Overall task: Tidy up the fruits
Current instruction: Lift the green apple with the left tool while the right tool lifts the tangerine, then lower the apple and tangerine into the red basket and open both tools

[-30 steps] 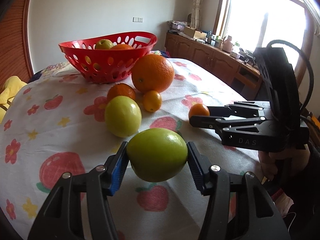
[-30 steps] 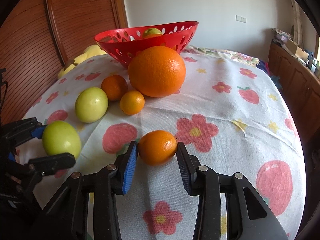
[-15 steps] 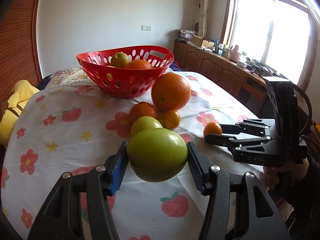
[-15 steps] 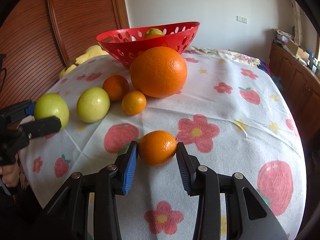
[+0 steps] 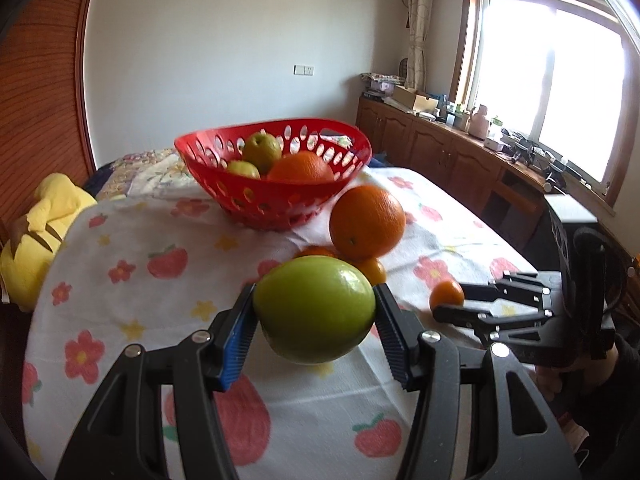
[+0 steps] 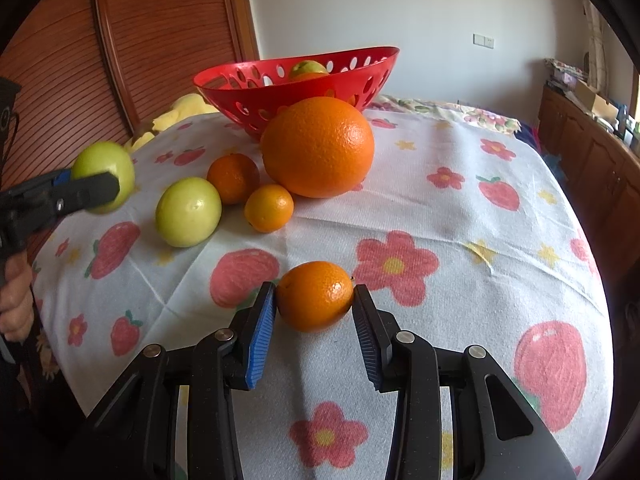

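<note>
My left gripper (image 5: 314, 312) is shut on a green apple (image 5: 314, 310) and holds it in the air above the table, short of the red basket (image 5: 276, 200); it also shows in the right wrist view (image 6: 102, 182). The basket holds two green fruits and an orange. My right gripper (image 6: 314, 298) sits low with both pads against a small orange (image 6: 315, 295) that rests on the cloth. A big orange (image 6: 318, 146), two small oranges (image 6: 234, 178) (image 6: 269, 208) and a second green apple (image 6: 188, 217) lie between it and the basket (image 6: 296, 92).
The round table has a white cloth (image 6: 460, 220) printed with flowers and strawberries. A yellow plush toy (image 5: 40, 224) lies off the far left edge. Wooden cabinets (image 5: 440, 152) run along the right wall under a window.
My left gripper has risen with the green apple and moved toward the basket. My right gripper has stayed in place around the small orange.
</note>
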`<state>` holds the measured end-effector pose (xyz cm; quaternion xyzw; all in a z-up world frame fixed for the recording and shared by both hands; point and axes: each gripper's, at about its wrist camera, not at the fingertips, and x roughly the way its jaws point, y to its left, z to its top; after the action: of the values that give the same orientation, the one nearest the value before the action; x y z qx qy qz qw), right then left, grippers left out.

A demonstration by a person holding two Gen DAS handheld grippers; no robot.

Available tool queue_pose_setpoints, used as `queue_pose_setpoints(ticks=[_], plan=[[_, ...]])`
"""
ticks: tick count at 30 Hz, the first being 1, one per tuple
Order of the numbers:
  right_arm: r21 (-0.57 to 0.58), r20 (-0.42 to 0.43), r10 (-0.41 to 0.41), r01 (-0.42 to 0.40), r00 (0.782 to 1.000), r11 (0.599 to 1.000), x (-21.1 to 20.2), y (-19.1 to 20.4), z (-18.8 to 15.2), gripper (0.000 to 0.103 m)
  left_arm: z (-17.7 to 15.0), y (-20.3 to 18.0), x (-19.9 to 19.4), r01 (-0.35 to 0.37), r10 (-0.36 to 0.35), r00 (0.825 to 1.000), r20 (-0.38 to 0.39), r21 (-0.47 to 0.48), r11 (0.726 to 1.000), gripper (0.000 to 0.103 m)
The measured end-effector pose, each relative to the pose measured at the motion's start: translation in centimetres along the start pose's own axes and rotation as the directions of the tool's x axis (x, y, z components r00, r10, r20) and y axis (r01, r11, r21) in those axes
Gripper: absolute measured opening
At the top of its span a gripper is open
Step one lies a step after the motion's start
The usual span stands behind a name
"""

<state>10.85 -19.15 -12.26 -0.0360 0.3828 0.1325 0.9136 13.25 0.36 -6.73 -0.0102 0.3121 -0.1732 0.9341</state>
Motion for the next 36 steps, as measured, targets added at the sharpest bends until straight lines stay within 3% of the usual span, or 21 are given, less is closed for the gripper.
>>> queue_pose_setpoints(ticks=[14, 26, 36], plan=[[-0.021, 0.012, -0.004, 0.005, 1.0, 1.0, -0.8, -0.1, 1.7, 0.039, 5.2, 2.6, 0.4, -0.005, 0.004, 0.997, 0.072, 0.005, 1.0, 0.056], [-0.1, 0.121, 0.004, 0.008, 0.993, 0.995, -1.9, -1.6, 11.2, 0.039, 10.0, 4.8, 3.8, -0.036, 0.034, 0.996, 0.084, 0.026, 0.999, 0.056], [-0.159, 0.113, 0.031, -0.013, 0.993, 0.987, 2.8, -2.0, 17.8, 0.039, 11.3, 5.7, 7.9, -0.043, 0.041, 0.998, 0.04, 0.031, 0.999, 0.056]])
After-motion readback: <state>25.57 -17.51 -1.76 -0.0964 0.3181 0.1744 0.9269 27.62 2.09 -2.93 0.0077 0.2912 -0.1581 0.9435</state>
